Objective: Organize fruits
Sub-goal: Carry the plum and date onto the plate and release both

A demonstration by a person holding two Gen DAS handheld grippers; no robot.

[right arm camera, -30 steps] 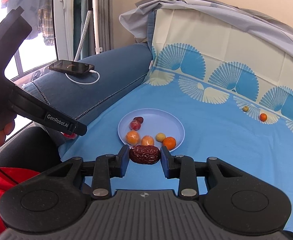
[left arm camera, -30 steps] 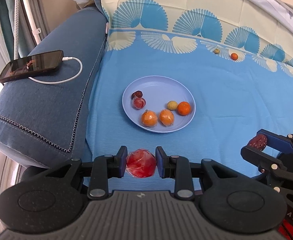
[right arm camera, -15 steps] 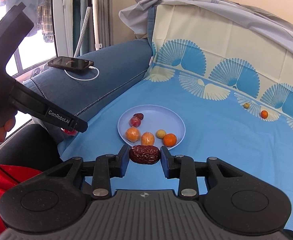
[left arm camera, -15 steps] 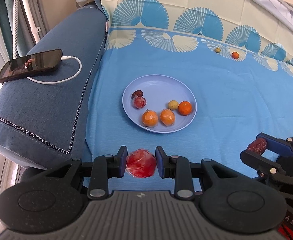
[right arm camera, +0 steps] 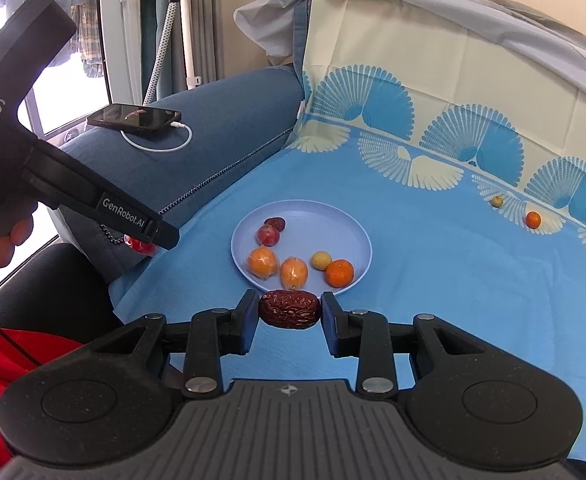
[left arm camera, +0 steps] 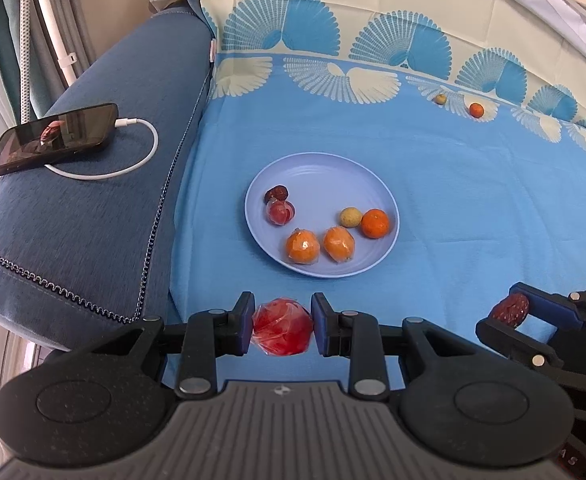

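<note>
A light blue plate [left arm camera: 325, 168] lies on the blue cloth and holds several fruits: two wrapped oranges, a small orange, a yellow-green fruit, a wrapped red fruit and a dark date. It also shows in the right wrist view [right arm camera: 333, 216]. My left gripper [left arm camera: 281, 326] is shut on a red wrapped fruit [left arm camera: 281, 327], short of the plate's near rim. My right gripper [right arm camera: 289, 312] is shut on a dark red date [right arm camera: 289, 309] just before the plate; the date also shows in the left wrist view [left arm camera: 509, 311].
A small orange [left arm camera: 476, 109] and a small yellow-green fruit [left arm camera: 439, 99] lie on the cloth far right. A phone [left arm camera: 53, 140] with a white cable rests on the blue sofa arm at left. The patterned cloth rises up the backrest.
Both grippers have crept a little closer to the plate, each still holding its fruit. The right gripper has edged left and forward.
</note>
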